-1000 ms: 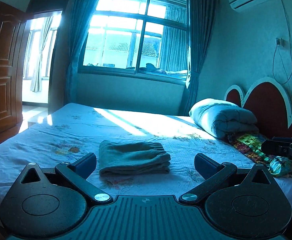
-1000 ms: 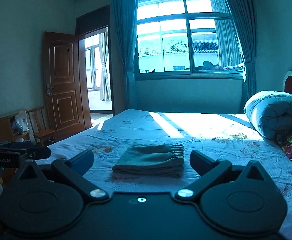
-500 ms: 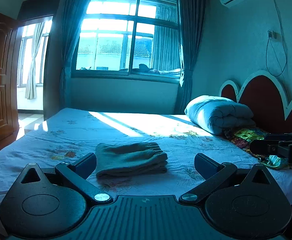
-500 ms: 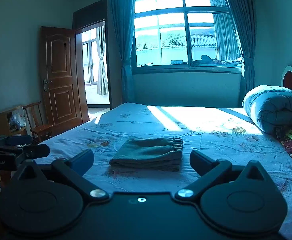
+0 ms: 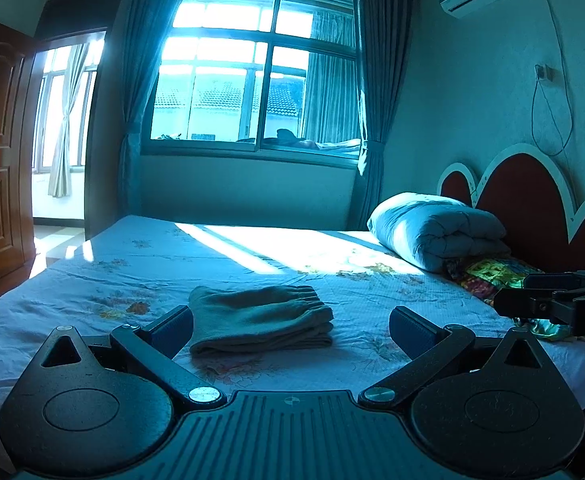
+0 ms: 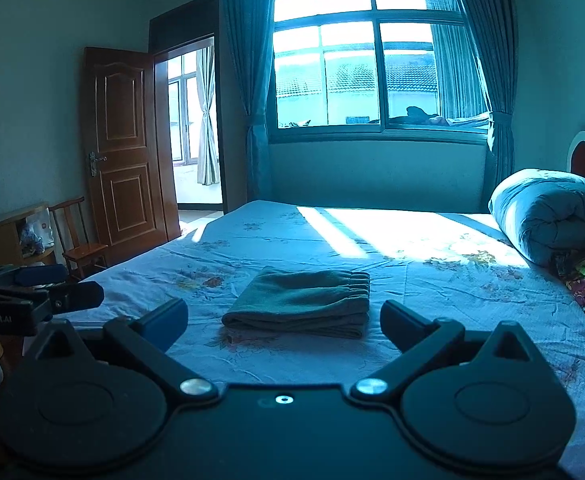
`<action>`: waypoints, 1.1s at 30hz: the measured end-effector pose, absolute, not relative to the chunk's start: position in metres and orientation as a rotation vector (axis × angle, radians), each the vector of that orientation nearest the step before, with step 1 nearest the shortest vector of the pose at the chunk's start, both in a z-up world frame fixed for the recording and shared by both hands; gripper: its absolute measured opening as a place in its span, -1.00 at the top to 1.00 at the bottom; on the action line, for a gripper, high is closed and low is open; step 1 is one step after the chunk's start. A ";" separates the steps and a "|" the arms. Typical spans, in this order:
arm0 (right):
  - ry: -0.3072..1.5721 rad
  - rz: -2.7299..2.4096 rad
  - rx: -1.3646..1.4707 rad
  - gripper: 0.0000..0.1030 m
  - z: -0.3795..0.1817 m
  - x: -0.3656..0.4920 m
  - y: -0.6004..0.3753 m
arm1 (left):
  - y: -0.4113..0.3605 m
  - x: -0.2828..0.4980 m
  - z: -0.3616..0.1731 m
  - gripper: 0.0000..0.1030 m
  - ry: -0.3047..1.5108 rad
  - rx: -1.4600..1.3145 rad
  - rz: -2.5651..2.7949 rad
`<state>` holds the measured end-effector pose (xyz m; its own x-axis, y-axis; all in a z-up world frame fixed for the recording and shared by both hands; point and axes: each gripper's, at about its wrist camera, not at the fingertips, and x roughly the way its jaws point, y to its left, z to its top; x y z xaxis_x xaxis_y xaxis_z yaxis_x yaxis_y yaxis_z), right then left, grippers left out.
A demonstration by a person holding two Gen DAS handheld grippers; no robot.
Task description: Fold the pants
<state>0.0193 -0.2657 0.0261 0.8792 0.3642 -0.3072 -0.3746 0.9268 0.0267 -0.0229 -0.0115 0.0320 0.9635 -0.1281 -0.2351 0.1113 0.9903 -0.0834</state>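
Since a second ago you have drawn both grippers back and up a little, so the pants sit slightly farther ahead; nothing on the bed has shifted. Your left gripper (image 5: 291, 326) is spread wide and holds nothing, level above the near edge of the bed (image 5: 92, 280). Your right gripper (image 6: 283, 322) is just as wide and empty, held level beside it. One pair of pants (image 6: 302, 302) lies folded flat on the sheet, just ahead of both grippers and between their fingers in each view, touching neither. Farther off to your right, one rolled quilt (image 5: 436, 228) rests by the headboard (image 5: 532, 196). Beyond the bed stands one window (image 6: 356, 68).
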 end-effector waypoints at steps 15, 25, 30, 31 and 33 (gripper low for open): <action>0.311 0.377 -0.007 -0.89 0.028 0.018 -0.268 | -0.016 -0.022 0.032 -1.00 0.245 -0.064 -0.130; 0.309 0.374 -0.017 -0.89 0.028 0.017 -0.266 | -0.014 -0.023 0.032 -1.00 0.243 -0.068 -0.142; 0.309 0.375 -0.018 -0.89 0.028 0.016 -0.266 | -0.015 -0.023 0.031 -1.00 0.245 -0.067 -0.142; 0.309 0.376 -0.017 -0.89 0.028 0.016 -0.266 | -0.016 -0.023 0.031 -1.00 0.245 -0.067 -0.142; 0.310 0.376 -0.017 -0.89 0.029 0.017 -0.267 | -0.016 -0.023 0.031 -1.00 0.245 -0.067 -0.144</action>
<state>0.0170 -0.2667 0.0286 0.8838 0.3584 -0.3006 -0.3637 0.9306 0.0402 -0.0233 -0.0160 0.0307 0.9598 -0.1502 -0.2369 0.1341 0.9875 -0.0831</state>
